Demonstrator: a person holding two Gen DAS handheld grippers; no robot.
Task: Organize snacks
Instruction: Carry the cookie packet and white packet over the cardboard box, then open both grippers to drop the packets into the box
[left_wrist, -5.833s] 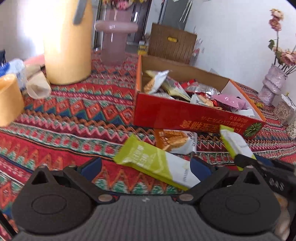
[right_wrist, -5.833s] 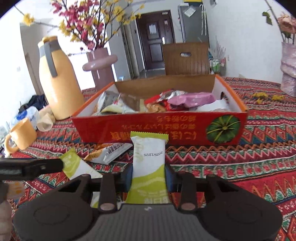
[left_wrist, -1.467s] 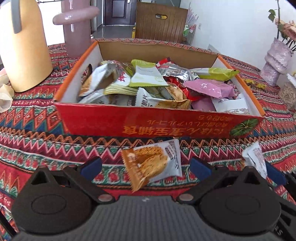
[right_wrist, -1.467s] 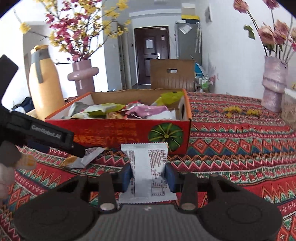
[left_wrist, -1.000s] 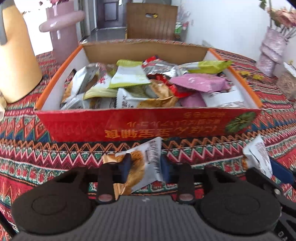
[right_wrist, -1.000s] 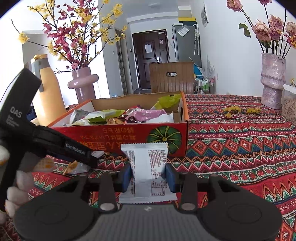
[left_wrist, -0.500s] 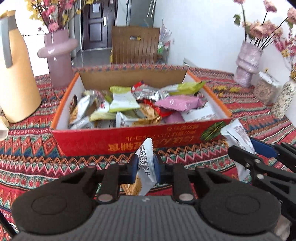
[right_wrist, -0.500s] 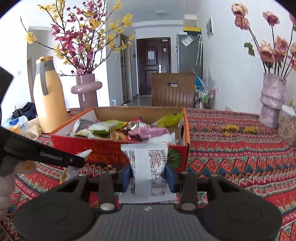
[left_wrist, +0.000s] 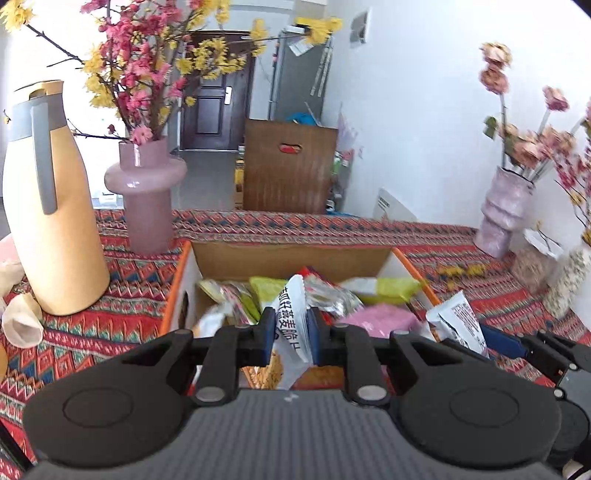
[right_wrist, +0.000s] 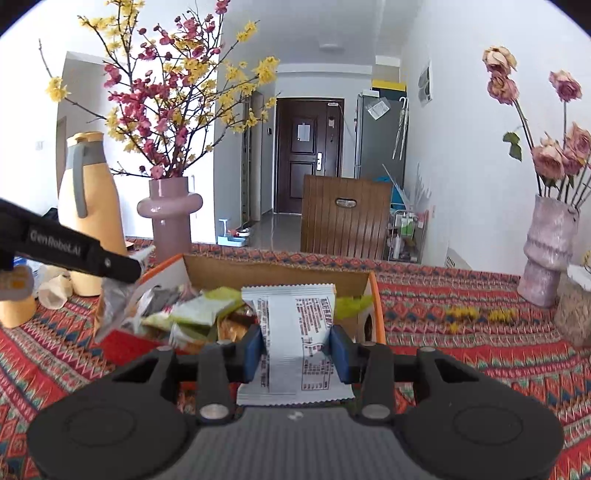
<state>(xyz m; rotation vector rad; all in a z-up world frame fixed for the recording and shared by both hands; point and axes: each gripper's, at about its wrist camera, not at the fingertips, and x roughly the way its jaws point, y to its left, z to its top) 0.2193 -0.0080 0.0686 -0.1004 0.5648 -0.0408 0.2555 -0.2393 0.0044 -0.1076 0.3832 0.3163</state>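
Note:
My left gripper (left_wrist: 290, 334) is shut on a white and orange snack packet (left_wrist: 291, 332), pinched edge-on and held up over the near wall of the snack box (left_wrist: 184, 273). My right gripper (right_wrist: 295, 349) is shut on a white snack packet (right_wrist: 295, 332) with red print, raised in front of the same orange-rimmed box (right_wrist: 376, 295). The box is full of several green, silver and pink packets. In the left wrist view the right gripper (left_wrist: 491, 343) and its white packet (left_wrist: 458, 321) show at the right. In the right wrist view the left gripper's dark finger (right_wrist: 74, 251) reaches in from the left.
A yellow jug (left_wrist: 48, 206) and a pink vase (left_wrist: 147, 192) with blossom branches stand left of the box on the patterned cloth. A second pale vase (left_wrist: 502, 214) stands at the right. Paper cups (left_wrist: 22, 321) lie beside the jug. A wooden chair back (right_wrist: 343, 218) stands behind the table.
Both grippers have risen from the cloth with their packets, up to the level of the box's top. The left gripper closed on its packet, which turned edge-on.

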